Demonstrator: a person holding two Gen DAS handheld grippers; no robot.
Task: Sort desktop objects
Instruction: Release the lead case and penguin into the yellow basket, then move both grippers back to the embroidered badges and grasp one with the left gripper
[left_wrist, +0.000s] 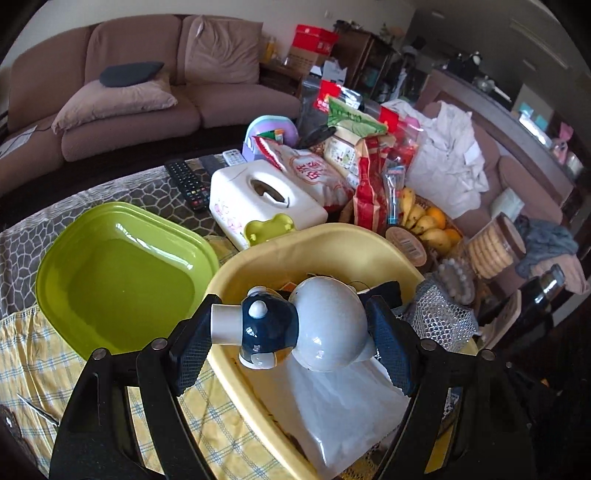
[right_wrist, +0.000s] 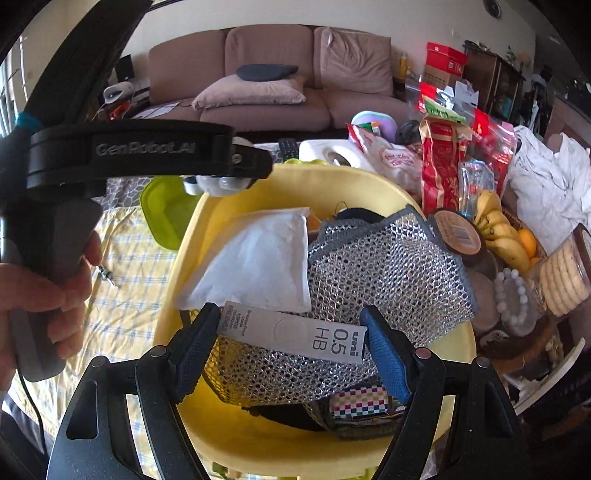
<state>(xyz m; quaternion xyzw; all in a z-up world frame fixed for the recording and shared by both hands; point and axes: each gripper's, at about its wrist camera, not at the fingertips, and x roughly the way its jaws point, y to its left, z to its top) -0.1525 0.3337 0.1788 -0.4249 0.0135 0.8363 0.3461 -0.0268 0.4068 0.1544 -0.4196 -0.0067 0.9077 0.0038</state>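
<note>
My left gripper (left_wrist: 291, 328) is shut on a white and navy toy figure (left_wrist: 295, 325) and holds it above the yellow basin (left_wrist: 258, 258). The empty green tray (left_wrist: 118, 273) lies just left of the basin. My right gripper (right_wrist: 291, 339) is shut on a grey pencil-lead case marked 0.5 HB (right_wrist: 295, 334), above the yellow basin (right_wrist: 332, 184). Below it lie a silver mesh pouch (right_wrist: 384, 266) and a white packet (right_wrist: 258, 262). The left gripper (right_wrist: 221, 181) with the toy shows at the upper left, over the green tray (right_wrist: 162, 206).
A white tissue box (left_wrist: 258, 195), remote controls (left_wrist: 188, 181), snack bags (left_wrist: 362, 162), bananas and oranges (left_wrist: 424, 218), a biscuit jar (left_wrist: 495, 243) and a bead bracelet (left_wrist: 458, 277) crowd the table beyond the basin. A sofa (left_wrist: 147, 92) stands behind.
</note>
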